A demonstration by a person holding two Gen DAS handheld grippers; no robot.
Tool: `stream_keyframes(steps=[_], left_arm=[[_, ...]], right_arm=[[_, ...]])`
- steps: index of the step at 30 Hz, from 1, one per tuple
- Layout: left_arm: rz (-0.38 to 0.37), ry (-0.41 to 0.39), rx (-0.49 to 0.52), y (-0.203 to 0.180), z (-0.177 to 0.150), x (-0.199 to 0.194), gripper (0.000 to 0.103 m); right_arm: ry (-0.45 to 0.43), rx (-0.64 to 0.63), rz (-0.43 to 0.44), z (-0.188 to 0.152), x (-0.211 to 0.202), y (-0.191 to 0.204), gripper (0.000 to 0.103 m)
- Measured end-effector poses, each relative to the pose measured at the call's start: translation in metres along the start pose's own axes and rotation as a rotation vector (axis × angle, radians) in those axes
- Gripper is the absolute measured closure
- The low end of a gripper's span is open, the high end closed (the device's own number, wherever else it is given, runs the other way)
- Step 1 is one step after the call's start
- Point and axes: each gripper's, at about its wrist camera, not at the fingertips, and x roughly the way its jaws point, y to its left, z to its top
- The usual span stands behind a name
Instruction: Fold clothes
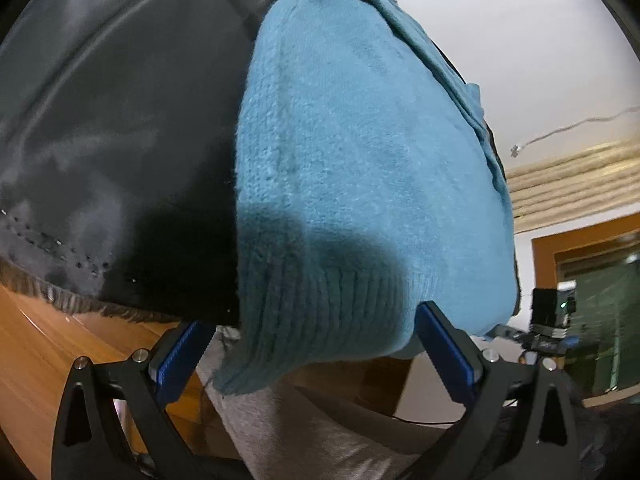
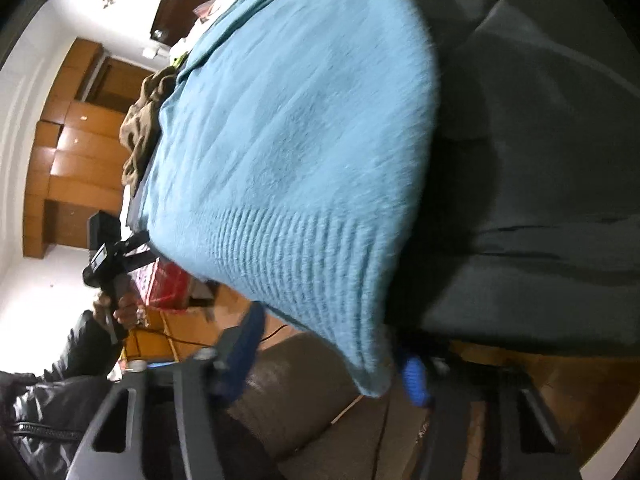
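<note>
A light blue knit sweater (image 1: 360, 168) lies on a dark cloth-covered surface (image 1: 120, 120), its ribbed hem hanging over the near edge. My left gripper (image 1: 312, 344) is open, its blue-padded fingers (image 1: 444, 352) standing wide on both sides of the hem's corner. In the right wrist view the same sweater (image 2: 288, 140) fills the middle, its ribbed hem drooping over the edge. My right gripper (image 2: 332, 352) is open around the other hem corner, with blue pads (image 2: 414, 376) on either side. The view is blurred.
The dark cloth (image 2: 540, 200) covers the surface beside the sweater. A brown crumpled garment (image 2: 144, 128) lies past the sweater's far side. Wooden cabinets (image 2: 68, 152), a red box (image 2: 168, 284) and wood floor (image 1: 36, 344) lie around. The other hand-held gripper (image 2: 108, 256) shows at left.
</note>
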Motion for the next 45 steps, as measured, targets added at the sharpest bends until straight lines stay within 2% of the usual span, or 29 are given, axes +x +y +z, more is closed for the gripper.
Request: stream_keyframes(steps=[1,3,7,9,10,12,13,15,18,25,29,34,37,41,45], left_arm=[[-0.011,0.005,-0.013,0.001,0.000,0.001,0.003],[-0.031,0.019,-0.026,0.000,0.005,0.005,0.005],[-0.086,0.074,-0.035,-0.002,0.004,0.007,0.021],[-0.113,0.091,-0.036,-0.004,0.003,0.004,0.039],[-0.115,0.097,-0.034,-0.007,0.003,0.001,0.044],[-0.096,0.112,-0.013,-0.015,0.002,-0.003,0.061],[-0.085,0.120,-0.004,-0.018,0.002,-0.003,0.065],[-0.069,0.133,0.013,-0.026,0.004,-0.007,0.080],[-0.088,0.117,0.030,-0.039,0.007,-0.019,0.084],[-0.154,0.011,0.059,-0.072,0.032,-0.051,0.085],[-0.172,-0.045,0.085,-0.090,0.055,-0.064,0.085],[-0.186,-0.100,0.115,-0.101,0.084,-0.084,0.085],[-0.188,-0.118,0.133,-0.106,0.102,-0.089,0.085],[-0.187,-0.133,0.146,-0.109,0.124,-0.085,0.089],[-0.193,-0.160,0.112,-0.098,0.145,-0.092,0.089]], right_arm=[[0.004,-0.001,0.006,0.000,0.001,0.000,0.054],[0.011,-0.013,0.026,0.002,0.002,0.005,0.066],[0.035,-0.070,0.059,0.002,-0.001,0.017,0.069],[0.042,-0.089,0.073,0.003,-0.003,0.022,0.073],[0.045,-0.098,0.080,0.004,-0.004,0.025,0.074],[0.035,-0.115,0.109,0.004,-0.013,0.028,0.075],[0.026,-0.126,0.118,0.005,-0.017,0.032,0.075],[0.010,-0.144,0.126,0.012,-0.019,0.044,0.075],[-0.014,-0.164,0.138,0.021,-0.022,0.056,0.075],[-0.117,-0.219,0.138,0.037,-0.050,0.072,0.075],[-0.232,-0.279,0.057,0.052,-0.073,0.084,0.075],[-0.361,-0.355,-0.130,0.073,-0.106,0.095,0.075],[-0.404,-0.370,-0.165,0.089,-0.119,0.099,0.075],[-0.330,-0.342,-0.140,0.106,-0.115,0.091,0.074],[-0.225,-0.245,-0.148,0.113,-0.099,0.068,0.071]])
